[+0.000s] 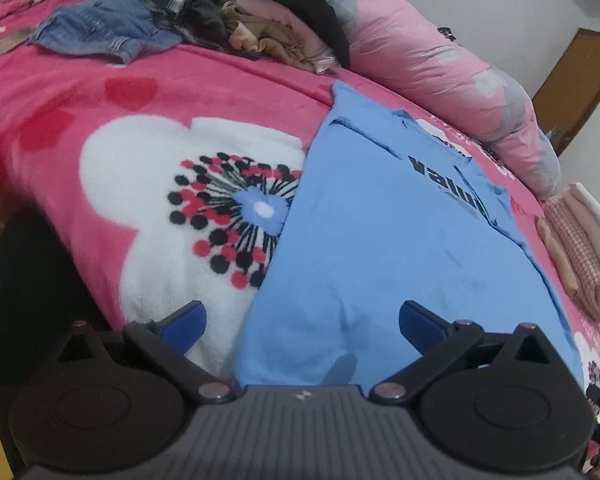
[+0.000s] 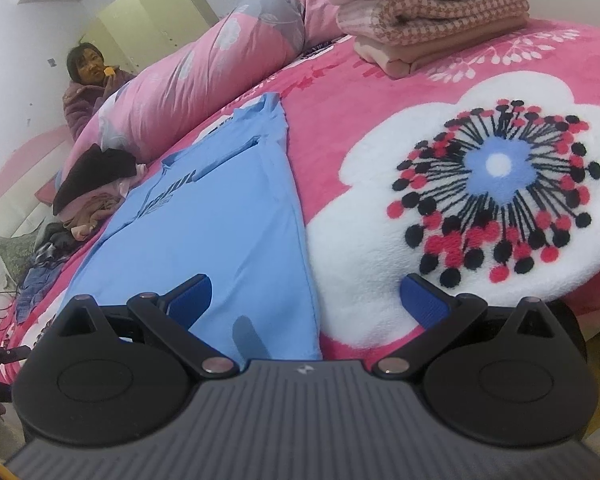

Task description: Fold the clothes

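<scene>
1. Blue T-shirt point(image 1: 400, 240) lies flat on the bed point(image 1: 60, 128), sleeves folded inward, lengthwise fold not yet done.
2. Folded clothes point(image 2: 432, 20) are stacked near the bed edge; an unfolded pile point(image 1: 204, 12) waits beyond.
3. Left hand-held gripper point(image 1: 302, 320) and right hand-held gripper point(image 2: 306, 294) hover over the shirt's hem, released and empty.

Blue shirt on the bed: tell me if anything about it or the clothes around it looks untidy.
The blue shirt lies flat and partly folded, nothing wrong there. The odd spot is the heap of clothes at the far side of the bed: jeans, dark and tan pieces lie crumpled together, unlike the neat folded stack.
</scene>
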A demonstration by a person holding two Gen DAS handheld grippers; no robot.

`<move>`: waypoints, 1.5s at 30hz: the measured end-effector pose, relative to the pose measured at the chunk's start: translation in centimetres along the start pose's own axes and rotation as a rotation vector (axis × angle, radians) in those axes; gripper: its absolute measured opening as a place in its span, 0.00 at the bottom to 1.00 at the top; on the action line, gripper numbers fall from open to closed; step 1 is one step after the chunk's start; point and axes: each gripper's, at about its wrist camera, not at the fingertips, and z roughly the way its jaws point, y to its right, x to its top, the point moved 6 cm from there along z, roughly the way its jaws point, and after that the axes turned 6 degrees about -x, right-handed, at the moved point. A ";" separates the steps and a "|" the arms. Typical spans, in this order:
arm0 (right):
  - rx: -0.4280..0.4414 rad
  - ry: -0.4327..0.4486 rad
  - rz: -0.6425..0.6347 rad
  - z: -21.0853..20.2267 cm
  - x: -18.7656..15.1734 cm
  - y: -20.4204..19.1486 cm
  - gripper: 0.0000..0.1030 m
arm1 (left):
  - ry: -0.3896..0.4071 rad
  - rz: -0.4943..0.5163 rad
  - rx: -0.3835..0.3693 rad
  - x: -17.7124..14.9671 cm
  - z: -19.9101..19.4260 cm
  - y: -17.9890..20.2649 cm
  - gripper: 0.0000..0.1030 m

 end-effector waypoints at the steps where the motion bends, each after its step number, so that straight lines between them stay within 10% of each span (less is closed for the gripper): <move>1: -0.001 0.000 -0.002 0.0 0.0 0.0 0.99 | 0.003 0.015 -0.006 0.0 0.0 0.1 1.00; 13: -0.025 -0.009 -0.011 0.2 0.0 -0.3 0.99 | -0.067 0.134 0.116 -0.2 0.7 -1.0 0.98; 28: -0.094 -0.029 -0.037 0.7 0.1 -1.0 0.99 | -0.010 0.223 0.093 0.0 -0.5 -1.6 0.87; 45: -0.129 -0.037 -0.047 1.0 0.1 -1.3 0.99 | 0.011 0.195 -0.060 -1.6 -1.3 -1.9 0.41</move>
